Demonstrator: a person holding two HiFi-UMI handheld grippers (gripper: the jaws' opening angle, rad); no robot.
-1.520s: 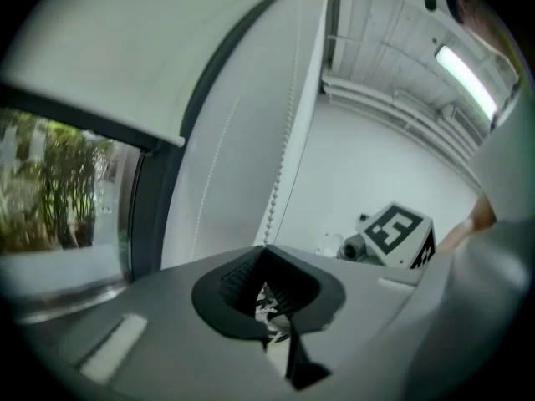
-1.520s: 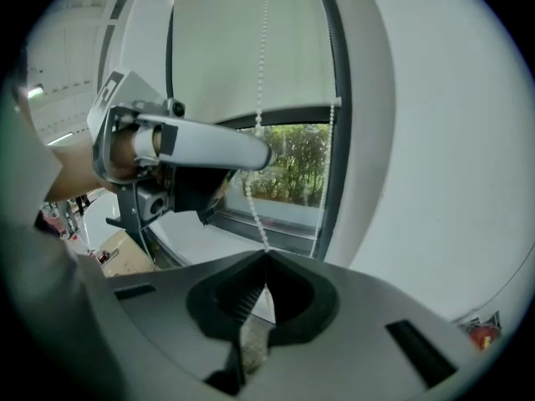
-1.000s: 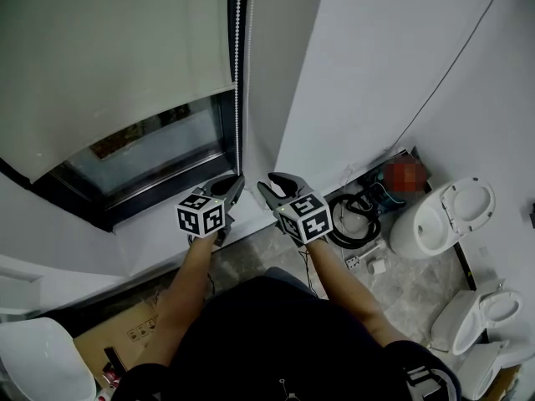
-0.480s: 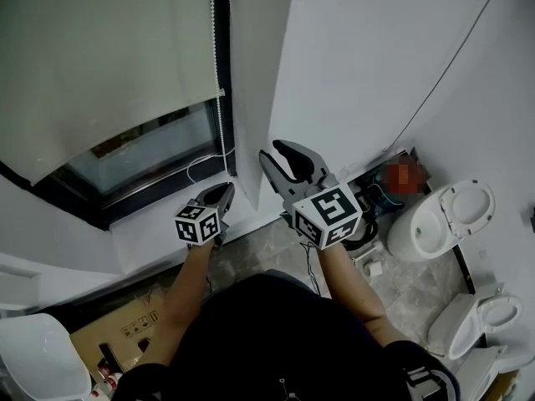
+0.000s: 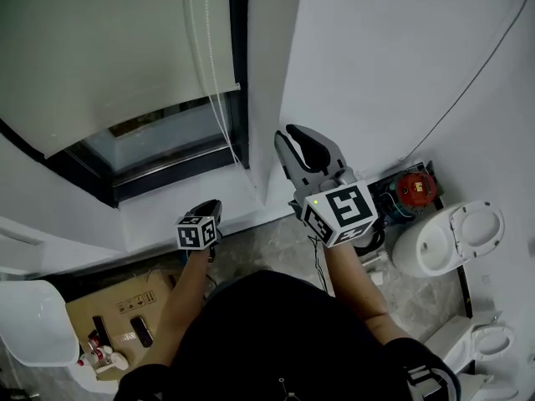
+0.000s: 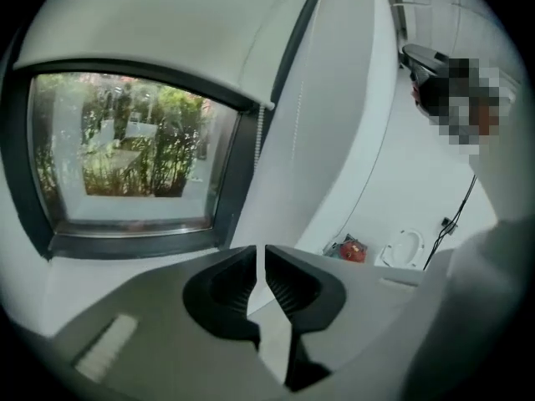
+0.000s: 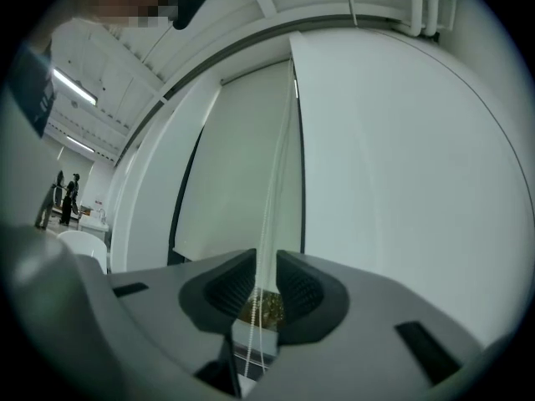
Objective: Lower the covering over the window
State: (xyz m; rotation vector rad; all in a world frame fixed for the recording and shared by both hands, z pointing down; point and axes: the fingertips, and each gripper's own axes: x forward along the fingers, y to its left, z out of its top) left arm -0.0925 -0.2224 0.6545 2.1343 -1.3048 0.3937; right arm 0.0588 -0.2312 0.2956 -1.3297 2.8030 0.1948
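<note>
White roller blind (image 5: 109, 48) covers the window (image 5: 167, 136) halfway, glass bare below. My right claw (image 7: 266, 284) stands open, the bead cord (image 7: 269, 182) running between its jaws. My left claw (image 6: 261, 286) hangs lower, closed and empty.

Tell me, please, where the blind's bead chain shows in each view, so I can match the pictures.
Head view: the bead chain hangs from the top edge, left of centre, down the window's right side.
Left gripper view: a short beaded stretch just right of the window.
Right gripper view: centre, running down between the right tongs.
Shared landmark: the roller blind.
</note>
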